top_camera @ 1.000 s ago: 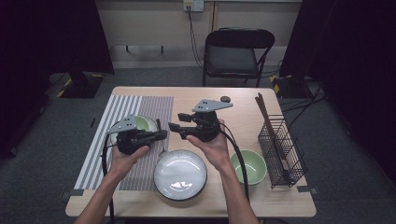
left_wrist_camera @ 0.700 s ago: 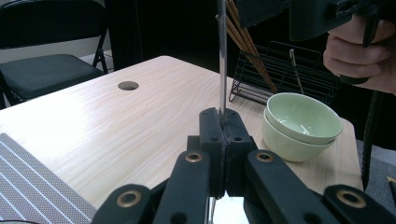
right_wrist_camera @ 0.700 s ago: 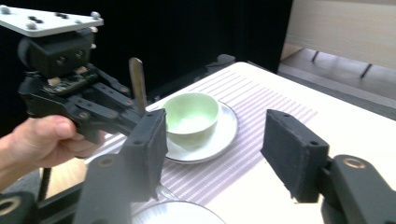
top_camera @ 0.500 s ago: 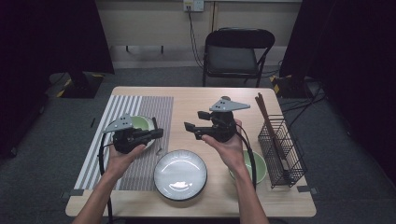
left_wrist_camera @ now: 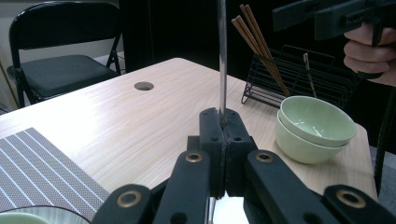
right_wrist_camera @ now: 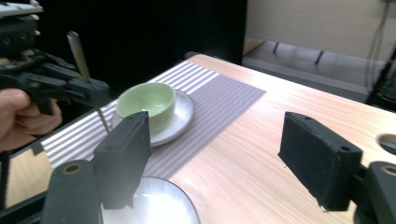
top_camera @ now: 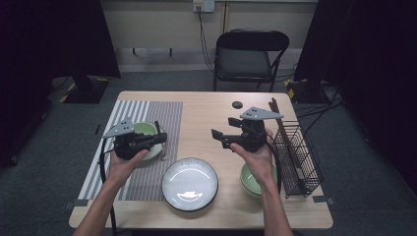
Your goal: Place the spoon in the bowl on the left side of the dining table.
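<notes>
My left gripper is shut on a thin metal utensil that stands upright between its pads; which kind of utensil I cannot tell. It hovers over the green bowl that sits on a white plate on the striped mat. My right gripper hangs above the middle of the table. Its jaws have just been opening and stand wide with nothing between them. A white plate lies near the front edge, between my hands.
Two stacked green bowls sit under my right wrist. A black wire rack with chopsticks stands at the right edge. A black folding chair is behind the table.
My right gripper has moved to the right, away from the left one, and its jaws have spread. The left gripper has stayed put with the utensil.
</notes>
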A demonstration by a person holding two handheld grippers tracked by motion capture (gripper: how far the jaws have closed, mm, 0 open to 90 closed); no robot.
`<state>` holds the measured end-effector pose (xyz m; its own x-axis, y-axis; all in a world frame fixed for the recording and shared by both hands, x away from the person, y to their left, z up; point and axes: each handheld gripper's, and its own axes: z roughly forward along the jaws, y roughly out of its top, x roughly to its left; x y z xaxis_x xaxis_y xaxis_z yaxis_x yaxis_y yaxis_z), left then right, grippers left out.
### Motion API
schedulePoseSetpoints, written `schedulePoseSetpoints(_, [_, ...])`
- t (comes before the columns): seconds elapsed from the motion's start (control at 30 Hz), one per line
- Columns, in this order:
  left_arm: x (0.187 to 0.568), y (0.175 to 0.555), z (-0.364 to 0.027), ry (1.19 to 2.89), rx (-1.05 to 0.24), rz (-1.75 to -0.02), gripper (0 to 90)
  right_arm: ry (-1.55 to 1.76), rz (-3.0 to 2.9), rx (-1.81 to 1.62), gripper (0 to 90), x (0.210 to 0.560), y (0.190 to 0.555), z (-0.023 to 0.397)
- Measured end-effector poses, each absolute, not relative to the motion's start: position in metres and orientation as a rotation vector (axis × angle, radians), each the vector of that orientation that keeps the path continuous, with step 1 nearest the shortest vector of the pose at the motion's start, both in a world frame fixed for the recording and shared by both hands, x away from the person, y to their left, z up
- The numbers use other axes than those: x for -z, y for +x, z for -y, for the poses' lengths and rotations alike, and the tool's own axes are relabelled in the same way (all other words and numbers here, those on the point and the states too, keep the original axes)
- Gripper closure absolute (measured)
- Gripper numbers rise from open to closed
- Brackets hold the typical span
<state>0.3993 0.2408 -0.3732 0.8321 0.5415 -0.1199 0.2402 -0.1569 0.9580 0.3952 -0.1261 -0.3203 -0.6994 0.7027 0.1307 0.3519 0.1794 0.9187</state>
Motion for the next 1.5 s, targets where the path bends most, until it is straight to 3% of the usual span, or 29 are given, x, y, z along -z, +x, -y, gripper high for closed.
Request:
schedulePoseSetpoints(0.87, [0.351,0.426,-0.294,1.707,-0.428,-0.678,89.6,1.146,-2.054,-1.377,21.1,0.33,0.374,0.207])
schedulePoseSetpoints(1.07, [0.359,0.434,-0.3,1.738,-0.458,-0.7,89.6,1.174,-2.049,-1.368,21.4,0.336,0.373,0.215])
schedulePoseSetpoints(1.5, [0.388,0.439,-0.309,1.733,-0.393,-0.756,89.1,1.189,-2.054,-1.363,22.3,0.34,0.376,0.215])
